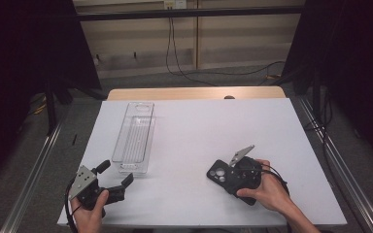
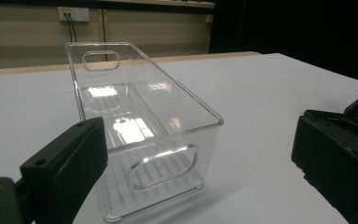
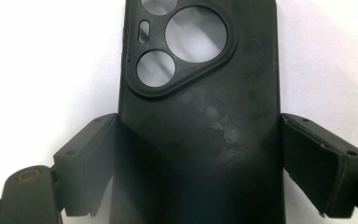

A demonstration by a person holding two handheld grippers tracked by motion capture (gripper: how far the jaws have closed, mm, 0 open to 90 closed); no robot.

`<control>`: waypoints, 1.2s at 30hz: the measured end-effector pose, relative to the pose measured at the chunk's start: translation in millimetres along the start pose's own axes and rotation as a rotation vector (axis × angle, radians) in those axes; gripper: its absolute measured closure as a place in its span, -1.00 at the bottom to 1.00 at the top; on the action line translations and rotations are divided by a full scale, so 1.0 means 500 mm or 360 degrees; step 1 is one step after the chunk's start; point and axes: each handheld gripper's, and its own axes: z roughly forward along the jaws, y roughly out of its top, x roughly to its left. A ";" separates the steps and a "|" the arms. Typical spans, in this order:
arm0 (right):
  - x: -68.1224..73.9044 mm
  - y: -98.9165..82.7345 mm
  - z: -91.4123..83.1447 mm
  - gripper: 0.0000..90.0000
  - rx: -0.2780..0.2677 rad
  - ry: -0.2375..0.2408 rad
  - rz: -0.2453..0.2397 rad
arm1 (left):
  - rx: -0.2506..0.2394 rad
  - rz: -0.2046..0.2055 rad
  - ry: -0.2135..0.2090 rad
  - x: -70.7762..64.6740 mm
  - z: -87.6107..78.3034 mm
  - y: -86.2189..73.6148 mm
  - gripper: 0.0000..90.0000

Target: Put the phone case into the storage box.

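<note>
- On the white table point(image 1: 189, 131), front right: black phone case point(image 3: 200, 116), camera cutouts up, lying flat between my right gripper point(image 1: 230, 177) jaws, pads at both edges, gripping.
- Clear bin point(image 1: 135, 138) stands well apart, left, nothing between.
- Left gripper point(image 1: 112, 175) low, level, jaws spread wide, facing bin's near end.

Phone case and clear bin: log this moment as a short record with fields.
surface: white table top
phone case: black phone case, camera cutouts pointing away from the person, lying flat on the table
right hand-held gripper: right hand-held gripper, jaws on either side of the case, both pressing its long edges
clear bin: empty clear plastic bin, long, upright, handle cutouts at both ends
left hand-held gripper: left hand-held gripper, jaws wide apart, near the bin's close end, holding nothing
</note>
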 end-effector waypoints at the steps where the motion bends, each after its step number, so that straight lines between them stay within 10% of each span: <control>1: -0.001 0.000 0.000 -0.67 -0.0009 0.0000 0.0001 | -0.0001 -0.0001 0.0001 0.000 0.000 0.000 -0.92; 36: -0.029 -0.002 -0.051 -0.68 -0.0628 0.0035 -0.0015 | -0.0003 0.0009 -0.0026 -0.004 0.001 0.001 -0.92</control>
